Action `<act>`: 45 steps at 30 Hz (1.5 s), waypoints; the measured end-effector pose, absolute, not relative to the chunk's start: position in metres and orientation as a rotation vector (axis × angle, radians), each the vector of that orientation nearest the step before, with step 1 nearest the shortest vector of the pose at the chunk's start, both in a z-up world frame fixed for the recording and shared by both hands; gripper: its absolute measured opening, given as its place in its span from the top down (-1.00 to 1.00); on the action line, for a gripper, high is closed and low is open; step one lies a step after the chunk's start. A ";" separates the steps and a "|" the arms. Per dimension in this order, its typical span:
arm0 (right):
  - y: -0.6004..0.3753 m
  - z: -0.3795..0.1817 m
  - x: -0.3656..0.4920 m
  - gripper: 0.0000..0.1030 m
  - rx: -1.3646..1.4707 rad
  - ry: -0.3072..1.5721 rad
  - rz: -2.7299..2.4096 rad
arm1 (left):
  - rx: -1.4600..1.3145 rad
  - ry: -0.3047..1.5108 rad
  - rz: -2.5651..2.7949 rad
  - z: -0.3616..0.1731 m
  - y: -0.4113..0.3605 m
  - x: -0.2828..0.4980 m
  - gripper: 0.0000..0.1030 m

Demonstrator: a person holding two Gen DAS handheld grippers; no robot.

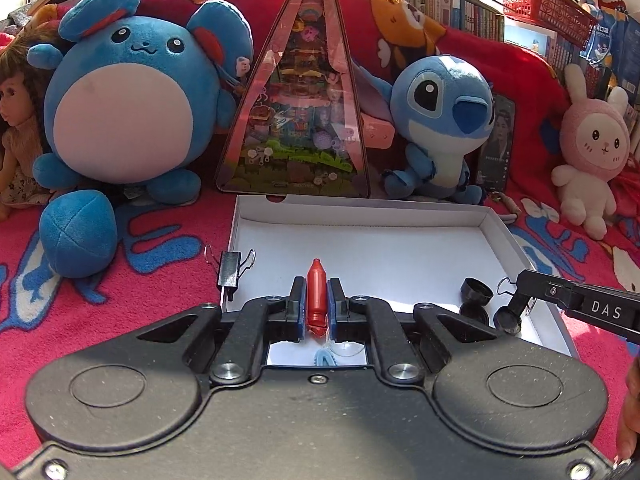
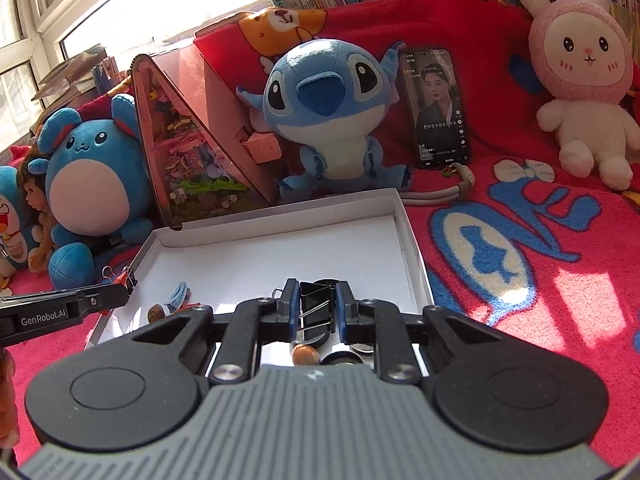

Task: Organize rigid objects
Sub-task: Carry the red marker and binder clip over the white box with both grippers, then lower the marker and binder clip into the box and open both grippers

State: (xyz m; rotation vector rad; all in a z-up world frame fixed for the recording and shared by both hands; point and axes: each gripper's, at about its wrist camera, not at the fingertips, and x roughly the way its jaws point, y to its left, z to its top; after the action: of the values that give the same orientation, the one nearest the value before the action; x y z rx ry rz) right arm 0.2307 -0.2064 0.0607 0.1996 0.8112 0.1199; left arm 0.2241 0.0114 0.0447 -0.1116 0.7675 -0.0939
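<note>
We've got the left gripper [image 1: 317, 300] clamped on a red crayon [image 1: 317, 295], long axis along the fingers, tip fwd over the white box [image 1: 496, 220]. Right gripper [image 2: 316, 308] grips a black binder clip [image 2: 316, 312] above the box. Caps [image 1: 476, 291], hair clip [image 2: 178, 294] etc. already inside; another binder clip [image 1: 230, 272] left outside on the blanket [image 1: 160, 280].

The left claw [image 1: 318, 300] points forward and downward, its jaws closed tight on a red crayon-shaped piece [image 1: 317, 297] standing upright between the pads. The right claw [image 2: 316, 306] tilts downward likewise, jaws clamped on a black binder clip [image 2: 316, 312].
</note>
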 end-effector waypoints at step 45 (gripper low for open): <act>-0.185 0.020 0.301 0.56 0.123 0.871 0.028 | -0.073 0.852 0.013 -0.006 0.005 0.287 0.78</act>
State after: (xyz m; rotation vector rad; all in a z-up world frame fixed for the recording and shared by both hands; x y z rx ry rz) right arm 0.3008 -0.1853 0.0200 0.1234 0.8713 0.0280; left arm 0.2868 0.0048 -0.0057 -0.0730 0.8520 0.0127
